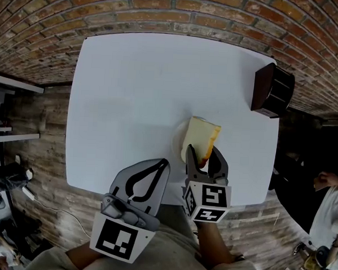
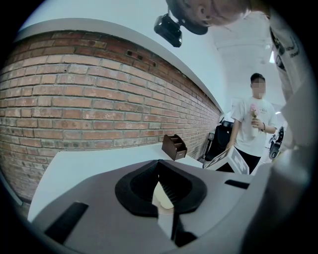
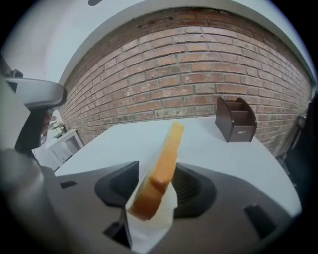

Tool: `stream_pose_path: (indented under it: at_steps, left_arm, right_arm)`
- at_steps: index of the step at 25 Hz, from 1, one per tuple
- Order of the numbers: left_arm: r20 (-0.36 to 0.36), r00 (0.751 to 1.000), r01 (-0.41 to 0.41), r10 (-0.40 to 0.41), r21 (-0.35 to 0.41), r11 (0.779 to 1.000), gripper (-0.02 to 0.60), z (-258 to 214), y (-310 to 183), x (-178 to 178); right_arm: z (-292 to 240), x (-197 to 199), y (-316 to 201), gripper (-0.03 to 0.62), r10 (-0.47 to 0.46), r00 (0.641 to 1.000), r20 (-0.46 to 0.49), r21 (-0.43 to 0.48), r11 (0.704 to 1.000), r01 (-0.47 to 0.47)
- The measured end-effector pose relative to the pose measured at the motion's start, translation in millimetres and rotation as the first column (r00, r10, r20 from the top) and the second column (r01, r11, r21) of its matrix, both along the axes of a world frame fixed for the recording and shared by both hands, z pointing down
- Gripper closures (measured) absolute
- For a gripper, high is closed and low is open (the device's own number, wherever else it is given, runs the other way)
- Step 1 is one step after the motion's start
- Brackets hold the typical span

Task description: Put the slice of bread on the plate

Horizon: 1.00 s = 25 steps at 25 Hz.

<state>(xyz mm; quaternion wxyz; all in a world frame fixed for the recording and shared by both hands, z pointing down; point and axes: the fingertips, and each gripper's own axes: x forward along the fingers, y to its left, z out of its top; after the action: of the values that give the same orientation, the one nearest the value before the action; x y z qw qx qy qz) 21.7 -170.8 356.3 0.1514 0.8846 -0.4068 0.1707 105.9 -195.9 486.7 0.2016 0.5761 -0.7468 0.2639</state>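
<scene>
Two container-type things on the white table (image 1: pixel 137 96), so those first. No. 1 is a white plate (image 1: pixel 178 140) near the front edge, w/ exactly one slice of bread (image 1: pixel 201 136) over it. The slice isn't flat: it's up on its edge and tilted, crust side showing, w/ the low end nearest the person. Can't tell if that end actually sits on the plate yet. No. 2 is a dark brown desk organizer (image 1: pixel 272 90) at the far right corner, well apart from the plate. It has a few slots, but I can't make out what's in them. Claw status: the right gripper (image 1: pixel 203 149) has its jaws spread w/ the slice standing between them. In the right gripper view the bread leans toward one pad, w/ a visible gap on the other side, so it isn't pinched. The left gripper (image 1: pixel 165 161) sits just beside it on the left, jaws pressed together at the tips, nothing in them. Head count: 1 plate, 1 slice, 1 organizer, 2 grippers, 1 table. Background: a brick wall (image 1: pixel 164 7) behind the table, a white shelf unit (image 1: pixel 6 109) off to the left, and in the left gripper view 1 person (image 2: pixel 251 126) in a white tee standing past the table's far end.
</scene>
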Motion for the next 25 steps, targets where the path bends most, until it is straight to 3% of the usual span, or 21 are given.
stream_pose_path:
  at_steps: [3,15,25]
  left_arm:
    - [-0.004,1.0,0.0,0.0,0.0,1.0,0.572,0.1,-1.0,-0.3]
    - [-0.01,1.0,-0.011,0.011,-0.008,1.0,0.572,2.2,-2.1,0.2]
    - [-0.019,1.0,-0.013,0.013,-0.011,1.0,0.572,2.5,-1.9,-1.9]
  right_arm:
    - [3.3,2.4,0.7,0.394,0.007,1.0,-0.027,-0.007,1.0,-0.007]
    - [20.1,12.8,2.5,0.257,0.02,0.99,-0.139,-0.067,0.997,-0.03]
    - [20.4,14.2,1.4,0.206,0.013,0.974,-0.225,-0.054,0.998,-0.026]
